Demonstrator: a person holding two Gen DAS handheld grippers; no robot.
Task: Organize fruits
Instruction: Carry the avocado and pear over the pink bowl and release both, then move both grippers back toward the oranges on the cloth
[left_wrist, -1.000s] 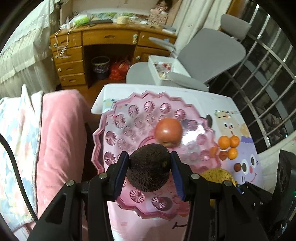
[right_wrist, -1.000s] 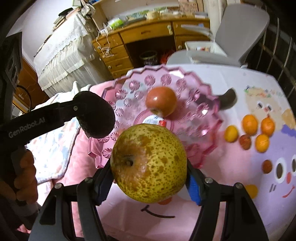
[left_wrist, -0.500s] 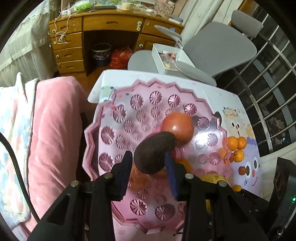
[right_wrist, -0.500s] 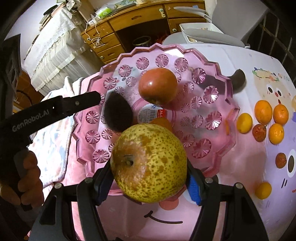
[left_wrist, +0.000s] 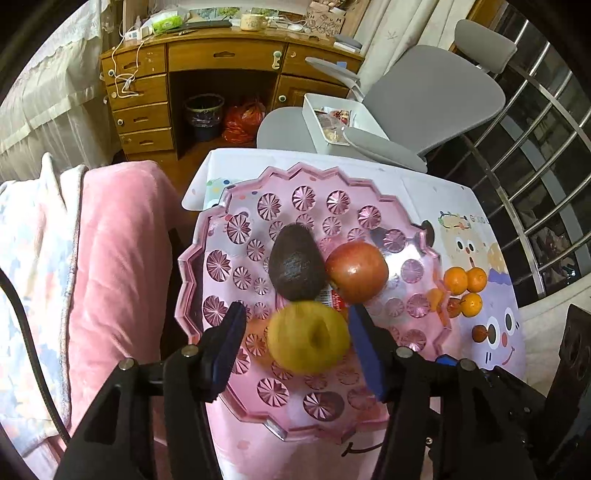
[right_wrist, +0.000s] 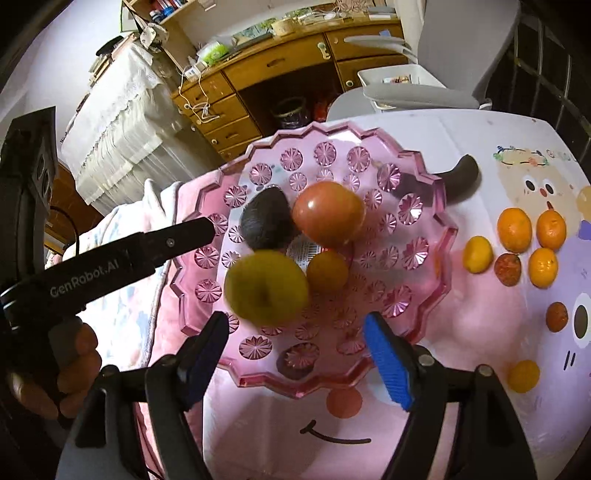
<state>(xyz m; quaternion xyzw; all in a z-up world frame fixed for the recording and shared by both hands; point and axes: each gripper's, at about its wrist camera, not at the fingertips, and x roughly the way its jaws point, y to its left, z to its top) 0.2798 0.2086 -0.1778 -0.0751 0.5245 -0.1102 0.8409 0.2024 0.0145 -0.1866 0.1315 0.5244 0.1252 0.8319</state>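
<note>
A pink scalloped plate (left_wrist: 207, 280) (right_wrist: 439, 206) holds a dark avocado (left_wrist: 296, 267) (right_wrist: 266, 221), a red apple (left_wrist: 356, 271) (right_wrist: 328, 218), a blurred yellow pear (left_wrist: 308, 341) (right_wrist: 266, 288) and a small orange (right_wrist: 327, 271). My left gripper (left_wrist: 297, 350) is open and empty, over the plate's near side with the pear between its fingers in view. My right gripper (right_wrist: 295, 354) is open and empty just behind the pear. The left gripper's arm (right_wrist: 110, 254) shows at the left of the right wrist view.
Several small oranges (right_wrist: 528, 240) (left_wrist: 463, 290) and dark round fruits (right_wrist: 508, 268) lie on the cartoon tablecloth (right_wrist: 480, 332) right of the plate. A pink blanket (left_wrist: 122, 258) lies left. A wooden desk (left_wrist: 207, 70) and grey chair (left_wrist: 424, 96) stand behind.
My left gripper opened and left the avocado on the plate beside the apple. My right gripper opened and let go of the pear, which now sits blurred on the plate.
</note>
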